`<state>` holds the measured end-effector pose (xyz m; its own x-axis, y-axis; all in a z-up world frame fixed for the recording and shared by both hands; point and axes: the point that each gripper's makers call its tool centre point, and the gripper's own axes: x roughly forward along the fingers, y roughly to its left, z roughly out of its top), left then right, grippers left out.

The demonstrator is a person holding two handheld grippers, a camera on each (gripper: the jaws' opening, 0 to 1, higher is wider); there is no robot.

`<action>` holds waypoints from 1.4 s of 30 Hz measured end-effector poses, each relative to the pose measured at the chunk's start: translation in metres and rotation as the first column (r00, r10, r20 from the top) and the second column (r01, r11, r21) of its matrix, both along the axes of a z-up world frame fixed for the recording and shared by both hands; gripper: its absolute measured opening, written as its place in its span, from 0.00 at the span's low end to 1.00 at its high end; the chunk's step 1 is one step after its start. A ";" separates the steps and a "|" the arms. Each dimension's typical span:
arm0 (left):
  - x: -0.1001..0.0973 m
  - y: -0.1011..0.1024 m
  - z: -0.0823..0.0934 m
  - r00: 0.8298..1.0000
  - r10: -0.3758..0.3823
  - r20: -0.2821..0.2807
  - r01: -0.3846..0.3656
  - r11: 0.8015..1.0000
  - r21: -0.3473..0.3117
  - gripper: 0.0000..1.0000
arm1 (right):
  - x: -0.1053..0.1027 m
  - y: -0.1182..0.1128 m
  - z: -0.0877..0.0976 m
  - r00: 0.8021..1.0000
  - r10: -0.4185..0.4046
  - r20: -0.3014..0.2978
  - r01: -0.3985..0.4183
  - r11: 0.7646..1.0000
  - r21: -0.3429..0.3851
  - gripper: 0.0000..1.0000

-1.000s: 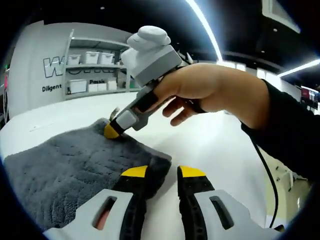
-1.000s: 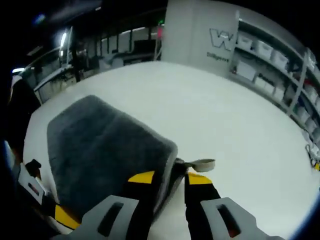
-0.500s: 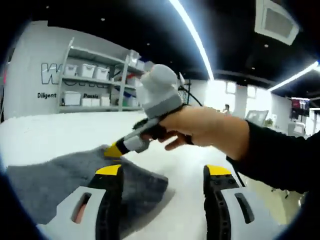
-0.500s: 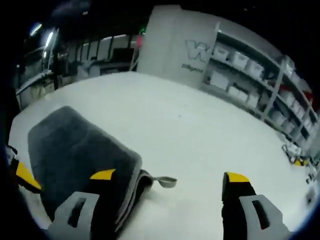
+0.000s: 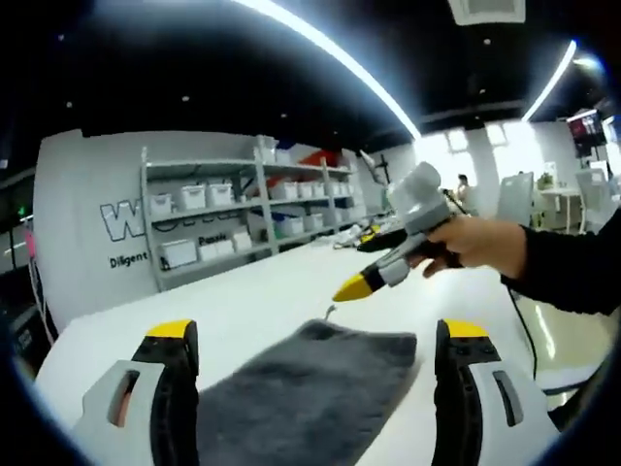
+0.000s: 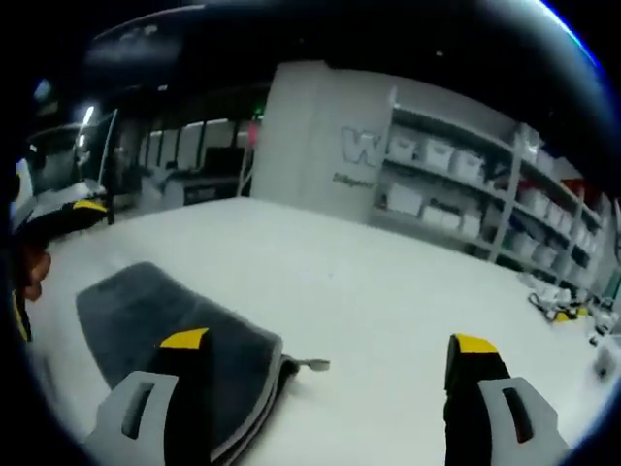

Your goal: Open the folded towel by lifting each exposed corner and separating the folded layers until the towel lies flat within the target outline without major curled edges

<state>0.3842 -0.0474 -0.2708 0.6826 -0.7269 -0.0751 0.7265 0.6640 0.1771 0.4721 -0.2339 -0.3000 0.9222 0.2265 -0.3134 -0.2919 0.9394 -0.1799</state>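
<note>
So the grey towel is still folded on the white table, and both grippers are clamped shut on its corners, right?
Not quite. The grey towel does lie folded on the white table, but both grippers are open and hold nothing. The left gripper view shows the left gripper with its jaws wide apart; the right gripper view shows the same for the right gripper.

A white worktop (image 5: 243,311) stretches toward a grey wall (image 5: 87,194) with large lettering. Beside that lettering stands a metal shelving unit (image 5: 243,209) carrying pale storage bins (image 5: 179,254) on several levels. Above the shelving, long strip lights (image 5: 330,53) cross a dark ceiling. Small yellow-and-black objects (image 6: 563,314) lie near the worktop's far edge.
</note>
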 end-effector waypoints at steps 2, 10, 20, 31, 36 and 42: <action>0.003 0.011 0.001 1.000 0.010 -0.009 -0.010 1.000 -0.010 1.00 | -0.004 0.002 0.004 1.000 0.002 0.012 -0.002 1.000 -0.002 0.99; 0.001 0.051 -0.003 0.997 0.016 -0.073 -0.016 1.000 0.001 1.00 | -0.025 0.013 0.017 0.998 0.034 0.053 -0.033 0.999 -0.016 0.99; 0.011 0.138 0.010 0.985 0.161 -0.066 -0.166 0.982 -0.092 1.00 | -0.060 0.012 0.026 0.994 0.036 0.102 -0.035 0.999 -0.011 0.99; 0.000 0.181 0.031 0.979 0.205 -0.009 -0.205 0.974 -0.095 1.00 | -0.084 0.012 0.036 0.988 0.040 0.150 -0.040 0.999 -0.002 0.99; 0.003 0.204 0.027 0.965 0.261 -0.003 -0.260 0.962 -0.088 0.95 | -0.093 0.010 0.034 0.987 0.032 0.160 -0.035 0.999 0.016 0.99; -0.001 0.212 0.026 0.963 0.269 0.001 -0.267 0.956 -0.121 1.00 | -0.100 0.006 0.028 0.986 0.023 0.163 -0.026 1.000 0.017 0.99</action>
